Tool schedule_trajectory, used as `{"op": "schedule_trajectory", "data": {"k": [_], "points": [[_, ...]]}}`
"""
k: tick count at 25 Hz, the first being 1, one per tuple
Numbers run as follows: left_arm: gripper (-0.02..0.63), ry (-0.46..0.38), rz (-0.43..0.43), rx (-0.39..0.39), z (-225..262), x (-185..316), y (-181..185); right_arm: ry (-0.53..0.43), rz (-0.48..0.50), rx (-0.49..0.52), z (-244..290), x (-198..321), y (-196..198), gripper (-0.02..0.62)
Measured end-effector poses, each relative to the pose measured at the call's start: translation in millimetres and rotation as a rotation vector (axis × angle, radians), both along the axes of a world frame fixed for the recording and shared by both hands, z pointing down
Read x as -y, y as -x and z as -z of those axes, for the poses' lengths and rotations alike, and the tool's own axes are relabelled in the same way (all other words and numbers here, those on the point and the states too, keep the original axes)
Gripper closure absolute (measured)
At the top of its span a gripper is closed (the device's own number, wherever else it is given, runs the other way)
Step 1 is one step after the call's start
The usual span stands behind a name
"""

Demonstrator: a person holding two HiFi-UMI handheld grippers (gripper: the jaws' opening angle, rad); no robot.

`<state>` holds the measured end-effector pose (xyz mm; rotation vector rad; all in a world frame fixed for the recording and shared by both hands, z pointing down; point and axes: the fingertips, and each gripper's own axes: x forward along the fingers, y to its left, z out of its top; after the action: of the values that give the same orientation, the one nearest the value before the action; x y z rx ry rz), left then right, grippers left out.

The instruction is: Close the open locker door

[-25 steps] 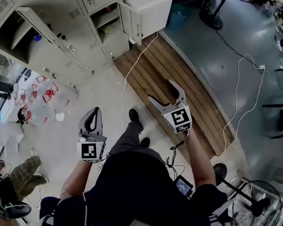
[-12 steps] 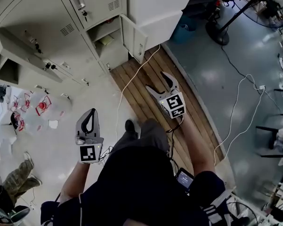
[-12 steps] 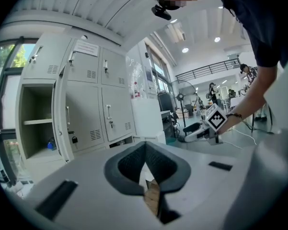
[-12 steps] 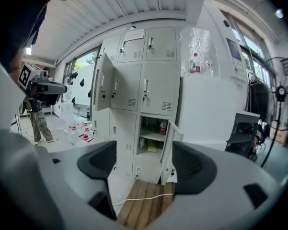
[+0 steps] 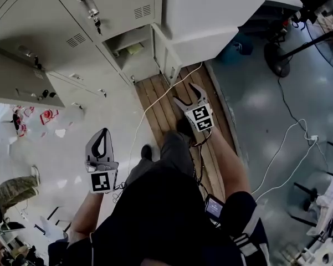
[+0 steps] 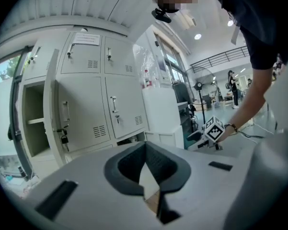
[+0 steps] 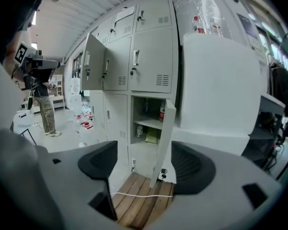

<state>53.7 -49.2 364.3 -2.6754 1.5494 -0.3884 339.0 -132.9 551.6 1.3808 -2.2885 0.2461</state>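
Note:
A low grey locker (image 5: 134, 50) stands open with small items on its shelf (image 7: 146, 123). Its door (image 5: 169, 60) swings out to the right, seen edge-on in the right gripper view (image 7: 166, 133). My right gripper (image 5: 187, 93) hovers over the wooden decking a short way before that door and points at it (image 7: 144, 164). It is open, its jaws have just been closing a little, and nothing is between them. My left gripper (image 5: 102, 133) is lower left, away from the door, with its fingers meeting at the tips (image 6: 144, 150) and nothing held.
A big white cabinet (image 5: 210, 15) stands right of the open locker. A white cable (image 5: 155, 101) crosses the wooden decking (image 5: 172, 118). Another locker door (image 5: 22, 79) hangs open at the left. Water bottles (image 5: 47, 118) lie on the floor, and a fan stand (image 5: 277, 54) is at the right.
The person has walked toward the lockers, so both grippers are nearer them. The right gripper has come close to the low open door, its jaws slightly narrower. The left gripper stays shut.

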Motion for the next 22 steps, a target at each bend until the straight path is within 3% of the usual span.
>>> {"op": "schedule_trajectory", "data": {"k": [5,9,14,22], "points": [[0.601,0.033,0.166,0.112,-10,39,-36,0.058,0.132,0.019,-42,53,-32,0.255],[0.601,0.044,0.276,0.106,-12,52,-60,0.113,0.29,-0.001,-74,71,-35,0.275],[0.601,0.062,0.304,0.094,-19,65,-95,0.143,0.399,-0.033,-105,91,-41,0.304],[0.601,0.09,0.28,0.142,-47,76,-112,0.144,0.596,-0.037,-134,105,-28,0.321]]}}
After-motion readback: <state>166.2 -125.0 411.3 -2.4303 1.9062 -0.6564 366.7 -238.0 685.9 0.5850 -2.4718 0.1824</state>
